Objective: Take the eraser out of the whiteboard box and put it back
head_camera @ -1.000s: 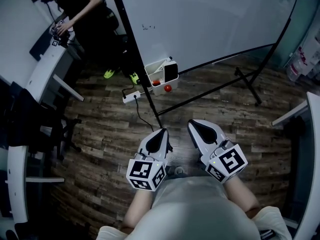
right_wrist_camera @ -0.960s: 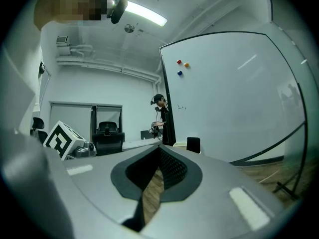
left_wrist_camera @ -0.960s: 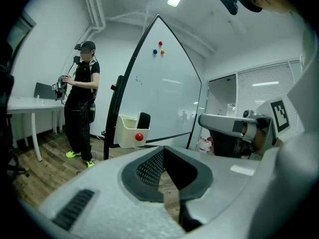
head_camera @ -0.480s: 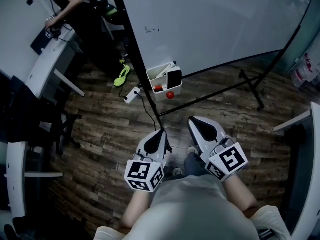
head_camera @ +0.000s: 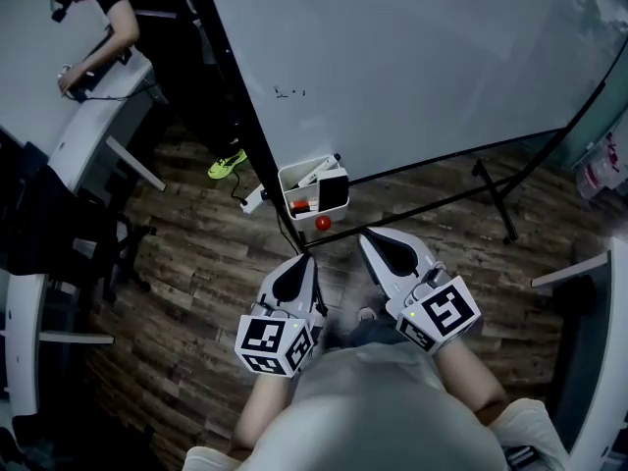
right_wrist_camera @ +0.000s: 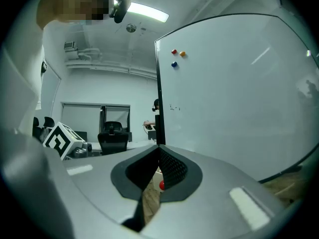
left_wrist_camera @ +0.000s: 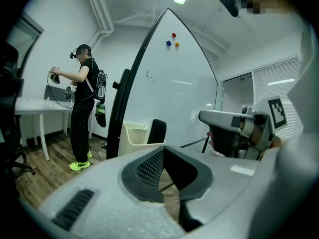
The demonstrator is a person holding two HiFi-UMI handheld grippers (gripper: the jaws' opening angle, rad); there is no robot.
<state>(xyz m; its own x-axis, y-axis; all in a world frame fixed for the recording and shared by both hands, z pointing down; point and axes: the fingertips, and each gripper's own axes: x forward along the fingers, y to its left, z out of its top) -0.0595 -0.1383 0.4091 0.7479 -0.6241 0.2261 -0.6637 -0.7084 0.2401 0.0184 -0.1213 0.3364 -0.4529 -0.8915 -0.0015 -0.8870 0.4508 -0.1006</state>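
**Grippers.** The left gripper point(head_camera: 298, 263) is at lower centre of the head view. In its own view the jaw tips meet at the apex and nothing is between them. The right gripper point(head_camera: 379, 241) lies just right of it. Its jaws are likewise closed and empty. The two grippers are side by side, apart from each other, and both point toward the top of the frame.

**Task items.** The white box point(head_camera: 292, 179) hangs at the lower edge of the whiteboard point(head_camera: 422, 57), beside the board's black post, at centre frame. The black eraser point(head_camera: 334, 192) stands upright in the right part of the box. A marker point(head_camera: 316, 173) lies tilted across the box's top. A red ball point(head_camera: 322, 223) sits just below the box. Both grippers are below the box in the frame and touch neither it nor the eraser.

**Surroundings.** A person point(head_camera: 113, 13) stands at a desk point(head_camera: 93, 116) at upper left.
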